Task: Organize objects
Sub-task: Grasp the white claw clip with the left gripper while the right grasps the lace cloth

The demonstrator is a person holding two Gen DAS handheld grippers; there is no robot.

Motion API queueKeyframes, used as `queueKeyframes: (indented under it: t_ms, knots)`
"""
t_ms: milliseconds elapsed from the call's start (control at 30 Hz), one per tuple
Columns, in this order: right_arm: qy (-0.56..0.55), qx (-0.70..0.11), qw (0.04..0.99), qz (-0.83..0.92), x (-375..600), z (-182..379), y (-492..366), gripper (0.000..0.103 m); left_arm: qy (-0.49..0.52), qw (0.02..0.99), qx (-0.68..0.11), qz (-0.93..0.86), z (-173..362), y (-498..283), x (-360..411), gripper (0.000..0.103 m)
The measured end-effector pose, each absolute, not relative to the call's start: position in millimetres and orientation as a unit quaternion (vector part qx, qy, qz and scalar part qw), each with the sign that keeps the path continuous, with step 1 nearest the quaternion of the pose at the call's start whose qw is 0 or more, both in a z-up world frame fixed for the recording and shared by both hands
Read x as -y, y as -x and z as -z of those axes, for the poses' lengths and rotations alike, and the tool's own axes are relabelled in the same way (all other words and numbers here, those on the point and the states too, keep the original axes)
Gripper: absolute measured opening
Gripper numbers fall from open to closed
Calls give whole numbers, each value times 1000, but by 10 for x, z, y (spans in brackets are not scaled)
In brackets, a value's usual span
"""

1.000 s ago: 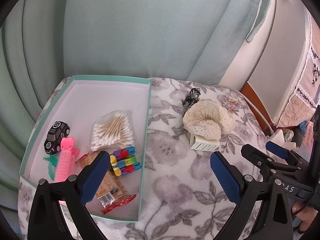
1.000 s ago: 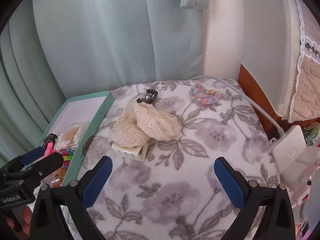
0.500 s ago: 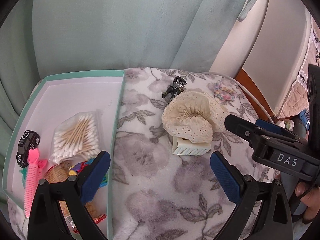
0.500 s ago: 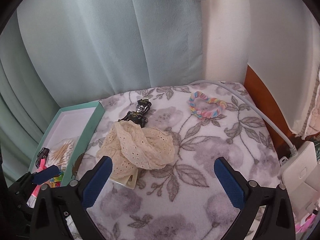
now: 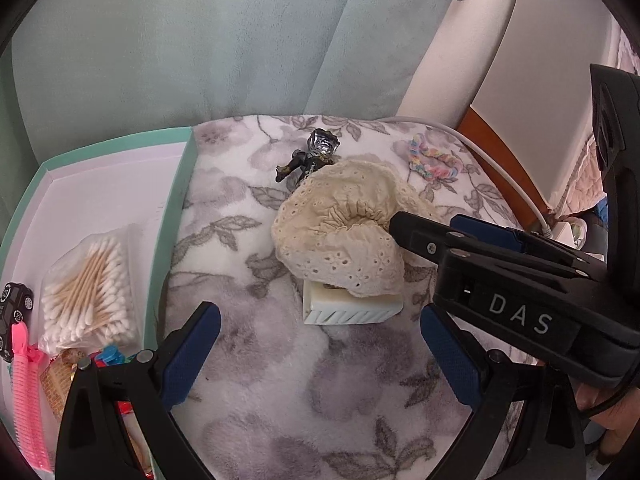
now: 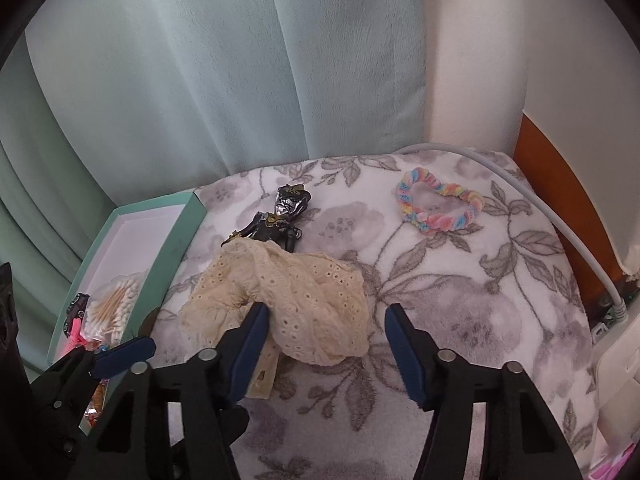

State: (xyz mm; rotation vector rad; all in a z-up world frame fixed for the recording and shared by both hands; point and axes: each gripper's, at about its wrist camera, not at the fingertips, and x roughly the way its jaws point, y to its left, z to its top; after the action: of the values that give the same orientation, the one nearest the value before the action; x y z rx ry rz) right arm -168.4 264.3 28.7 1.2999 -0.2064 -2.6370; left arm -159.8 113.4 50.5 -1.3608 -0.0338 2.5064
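A cream lace cloth (image 5: 340, 236) (image 6: 296, 300) lies crumpled on the floral blanket, draped over a white ribbed block (image 5: 352, 310). My right gripper (image 6: 328, 348) is open, its blue pads straddling the cloth's near part. In the left wrist view the right gripper (image 5: 426, 224) comes in from the right and touches the cloth's side. My left gripper (image 5: 320, 354) is open and empty, just short of the block. A black figurine (image 5: 316, 156) (image 6: 280, 216) lies behind the cloth, partly under it. A rainbow scrunchie (image 5: 432, 160) (image 6: 436, 204) sits at the far right.
A teal box (image 5: 176, 216) (image 6: 176, 240) on the left holds cotton swabs (image 5: 88, 284), a toy car (image 5: 14, 304), a pink comb (image 5: 24, 392) and coloured clips. A white cable (image 6: 560, 232) runs along the right edge. Curtains hang behind.
Both grippers have moved forward and closer to the cream cloth. The right gripper's fingers have narrowed and now flank the cloth; the box has slid left in view.
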Motion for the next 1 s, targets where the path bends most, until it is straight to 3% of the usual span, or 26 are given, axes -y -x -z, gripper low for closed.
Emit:
queueKeyframes:
  t_ms: [400,467,667,1000]
  knots:
    - [-444,82,103,887,-2655,-221,1728,14,481,160,10,-862,-396,1695,-1294,91]
    - [-444,79,105,886,-2647,-212,1730,10,483,164,11,-860,-388,1703,-1308,76]
    - [-439,72,106,889,-2621,-222,1710,8,484,167,10,-859,-386,1706,-1309,56]
    - [-413,61,97,904,-2646,-468,1607,7,481,166,11,-861,-417,1636,-1279,56]
